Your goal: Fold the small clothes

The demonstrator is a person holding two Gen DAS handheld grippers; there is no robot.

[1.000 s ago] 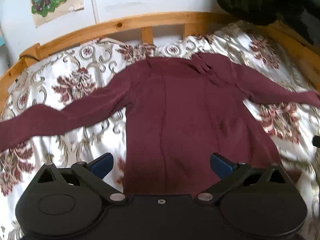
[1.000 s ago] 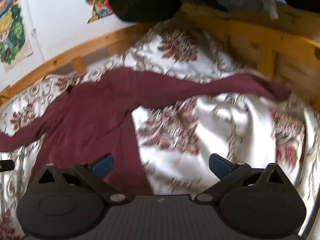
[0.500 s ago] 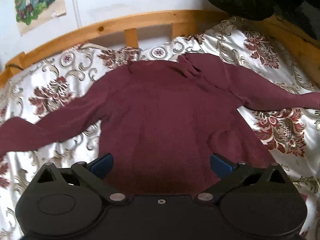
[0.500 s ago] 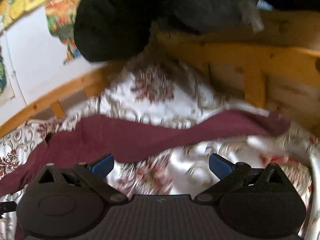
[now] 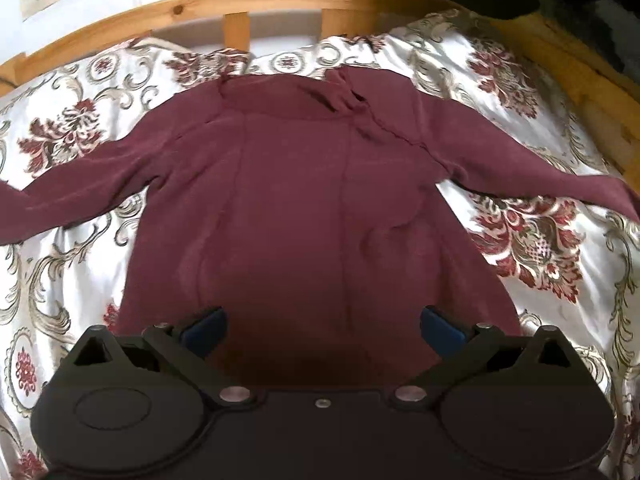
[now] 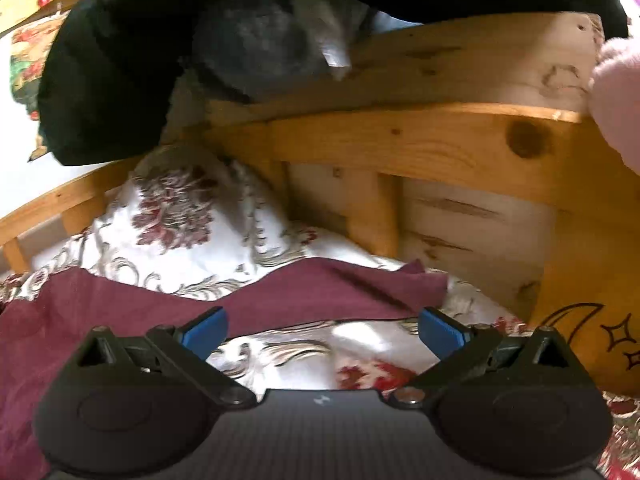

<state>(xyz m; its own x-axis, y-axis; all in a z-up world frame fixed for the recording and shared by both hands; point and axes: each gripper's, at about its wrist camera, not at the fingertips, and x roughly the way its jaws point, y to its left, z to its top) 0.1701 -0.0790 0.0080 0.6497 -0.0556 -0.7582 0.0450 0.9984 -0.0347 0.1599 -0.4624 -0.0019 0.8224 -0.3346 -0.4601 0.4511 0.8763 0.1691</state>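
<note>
Sweater (image 5: 304, 208) lies flat on the bed (image 5: 532, 240), both sleeves spread out, and its body fills the space ahead of my left gripper (image 5: 322, 326). Both pairs of fingers are spread wide and hold nothing.

In the last second I brought the left gripper closer over the hem, and I swung the right gripper (image 6: 322, 330) away from the body toward the sleeve end (image 6: 408, 284), which now sits just beyond its fingers. I judge that the first fold, sleeve across the chest, can begin from here.

The wooden frame (image 6: 400, 148) stands close behind that cuff, so I have little room. Dark clothes (image 6: 120, 60) hang over the rail above. The collar (image 5: 340, 92) is a little bunched.
</note>
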